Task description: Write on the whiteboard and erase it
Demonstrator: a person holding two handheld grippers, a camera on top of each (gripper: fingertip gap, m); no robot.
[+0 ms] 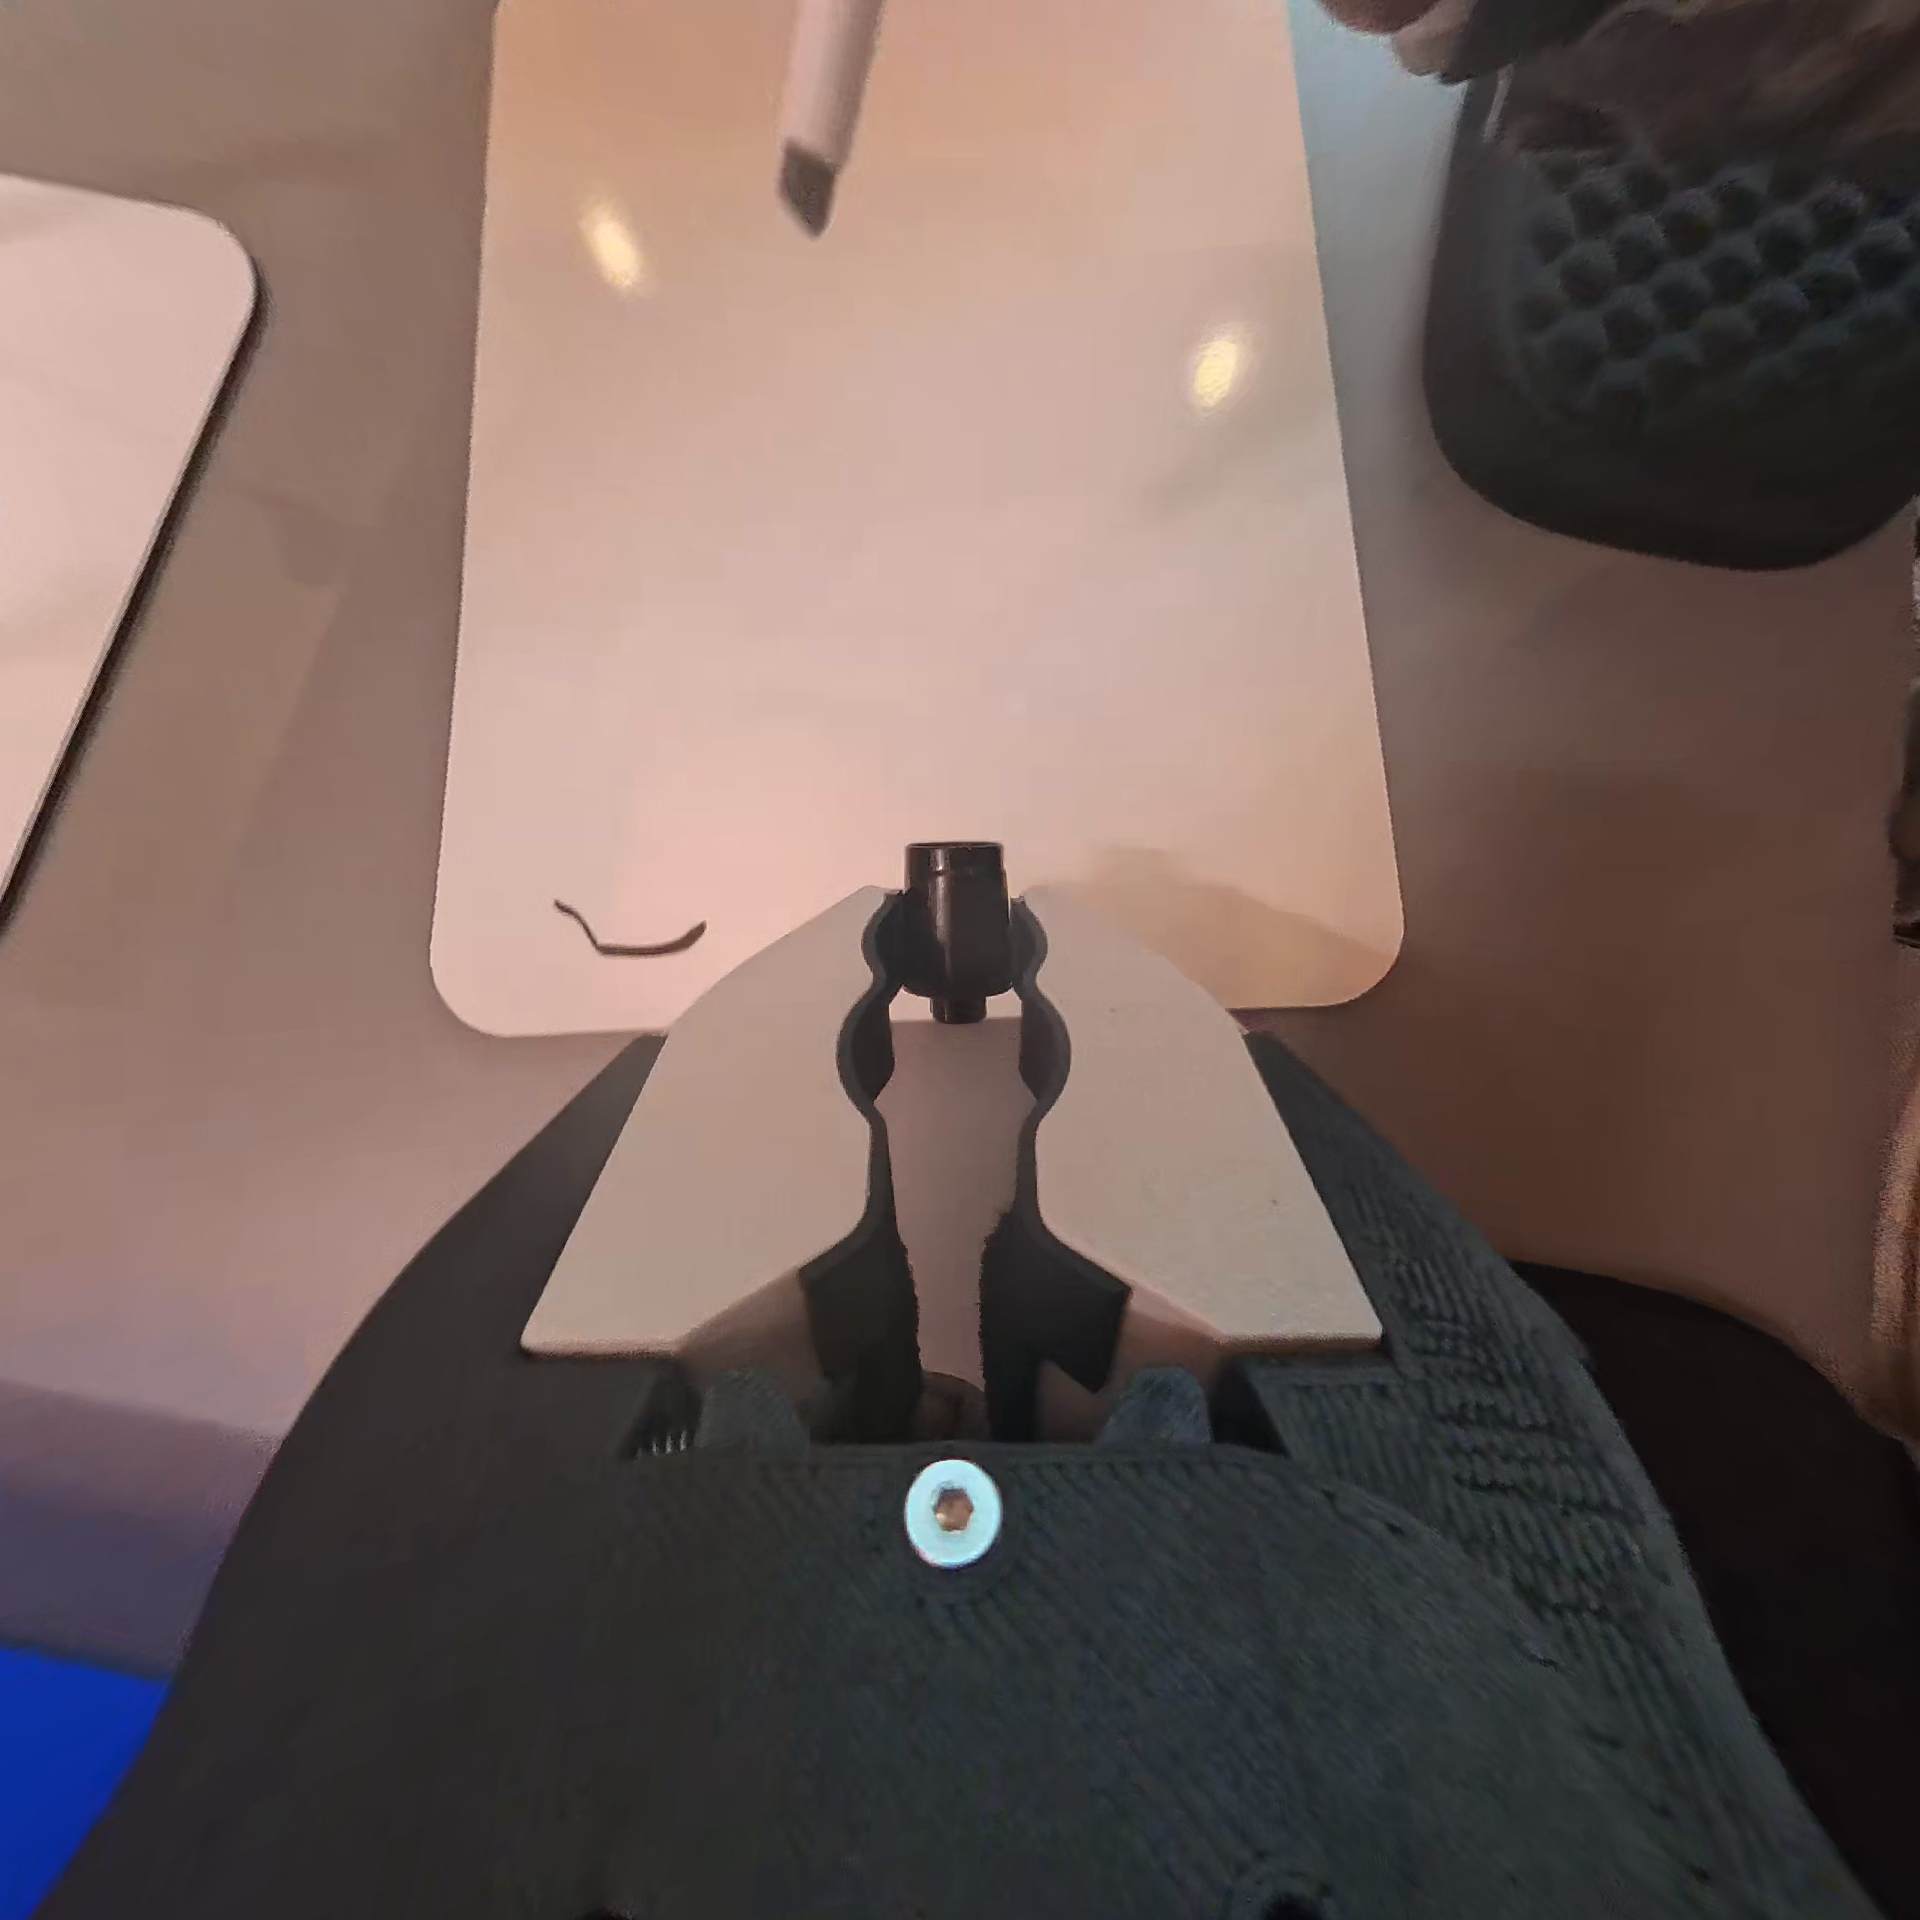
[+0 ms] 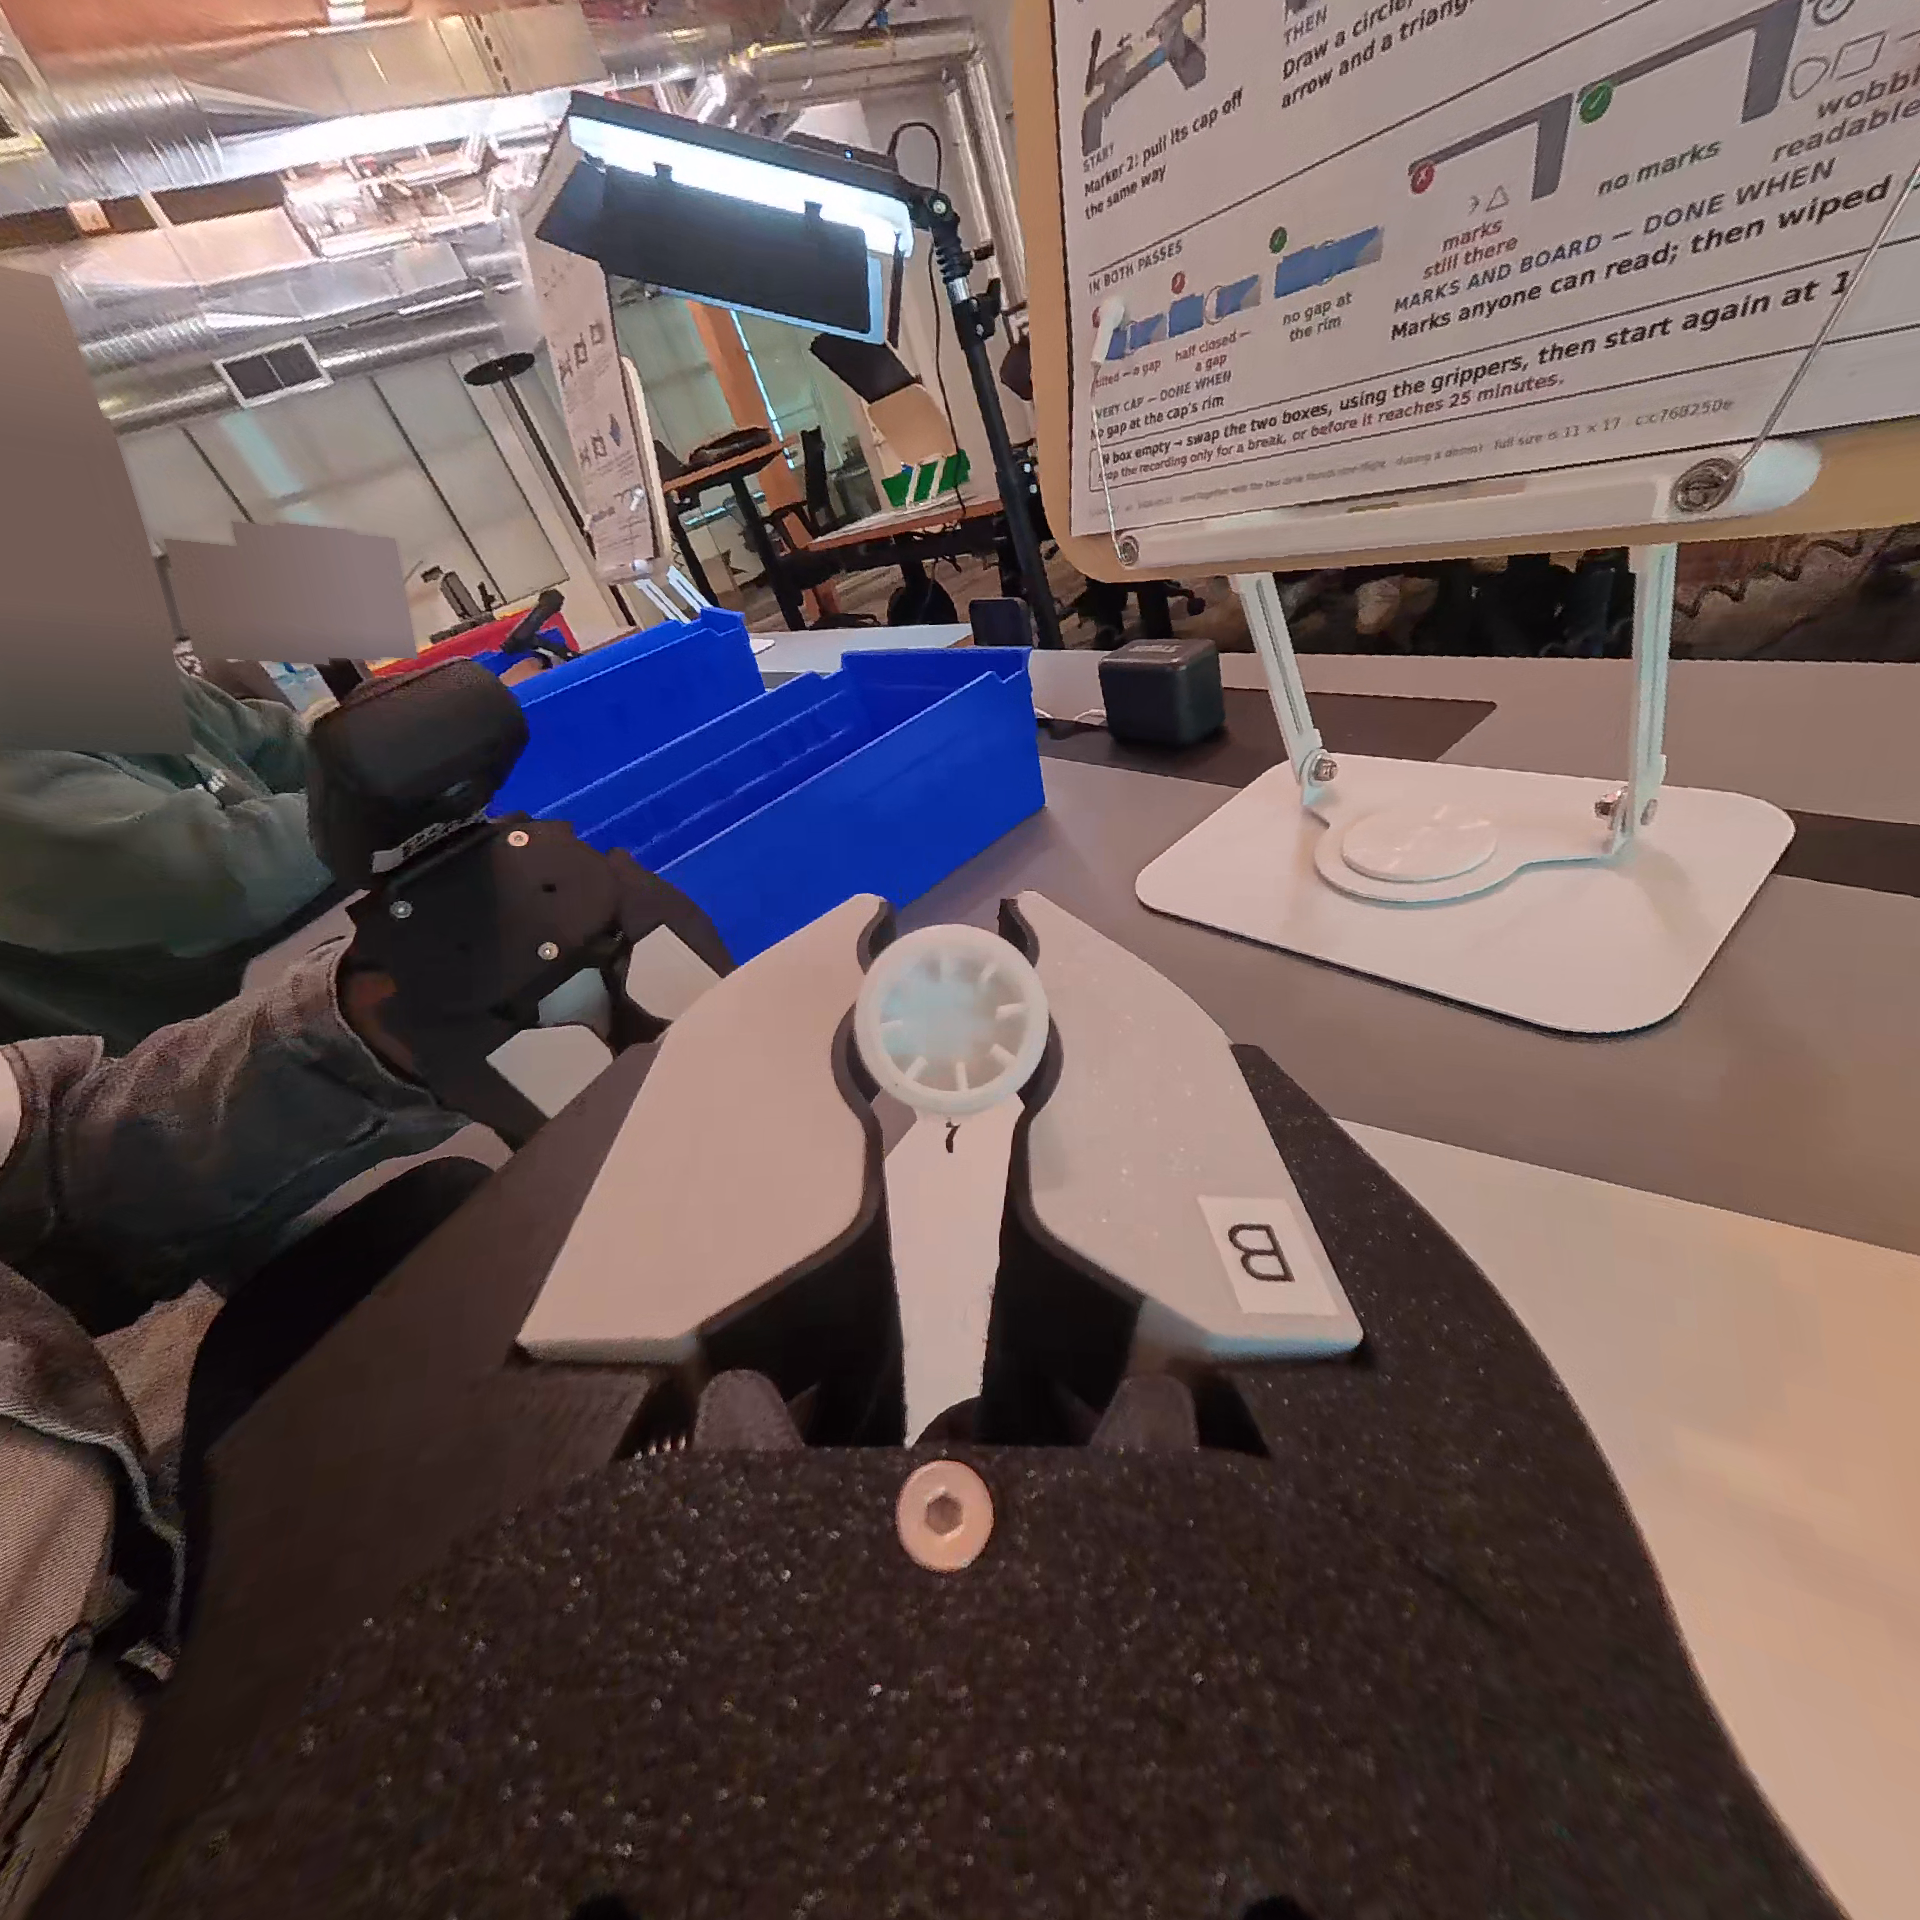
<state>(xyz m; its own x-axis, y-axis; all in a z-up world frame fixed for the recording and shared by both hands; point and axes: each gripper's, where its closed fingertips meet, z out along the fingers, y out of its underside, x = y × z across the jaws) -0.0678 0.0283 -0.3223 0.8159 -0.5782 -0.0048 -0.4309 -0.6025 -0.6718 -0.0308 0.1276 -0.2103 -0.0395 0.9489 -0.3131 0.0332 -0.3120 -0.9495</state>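
Observation:
A white whiteboard [image 1: 914, 623] lies flat on the table, with one short curved black stroke [image 1: 629, 935] near its lower left corner. My left gripper [image 1: 954, 920] is shut on a small black marker cap [image 1: 956, 883] held at the fingertips over the board's near edge. A white marker [image 1: 821, 104] with a black tip hangs above the far part of the board, tip off the surface. My right gripper [image 2: 951, 935] is shut on this marker's white barrel, whose round rear end [image 2: 951, 1023] faces the camera. The board's corner also shows in the right wrist view [image 2: 1662, 1455].
Two blue bins [image 2: 831, 769] stand behind the left gripper [image 2: 488, 914]. A white stand [image 2: 1455, 914] holds an instruction sheet [image 2: 1507, 260] at the right. A black cube [image 2: 1158, 691] sits behind it. Another white board [image 1: 94, 468] lies left; a black dimpled body [image 1: 1683, 343] hangs right. Left tips to right tips: about 15 centimeters. The left tips stand about 20 centimeters off the black dimpled body [image 1: 1683, 343].

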